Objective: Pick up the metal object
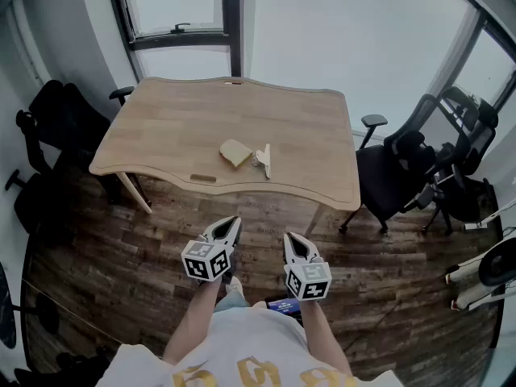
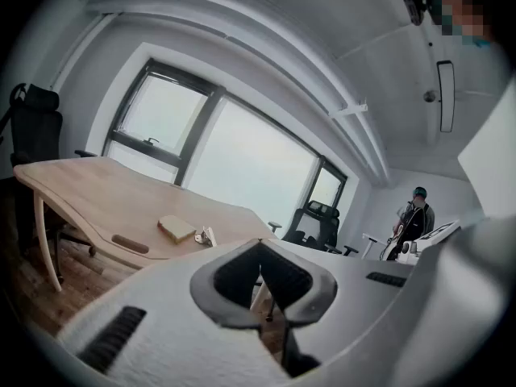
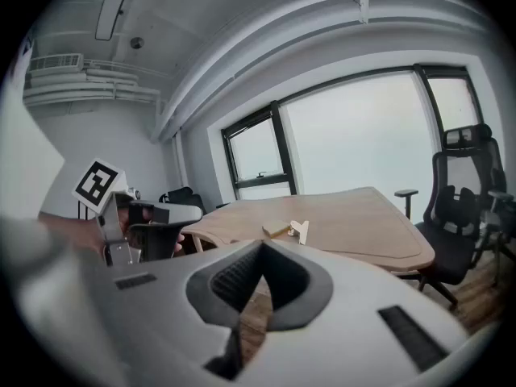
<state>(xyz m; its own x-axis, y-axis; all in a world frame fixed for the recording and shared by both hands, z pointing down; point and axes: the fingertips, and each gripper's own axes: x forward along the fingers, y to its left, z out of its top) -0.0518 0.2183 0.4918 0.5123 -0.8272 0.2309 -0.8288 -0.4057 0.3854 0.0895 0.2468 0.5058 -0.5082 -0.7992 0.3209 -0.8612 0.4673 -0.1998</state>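
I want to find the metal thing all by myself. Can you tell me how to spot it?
Look at the big wooden table by the window. Toward its near edge lie two small things side by side. In the head view, the metal object is the thin, pale, shiny one on the right, not the thicker tan block.

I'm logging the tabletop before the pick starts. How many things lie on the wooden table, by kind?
metal object: 1
tan block: 1
Total: 2
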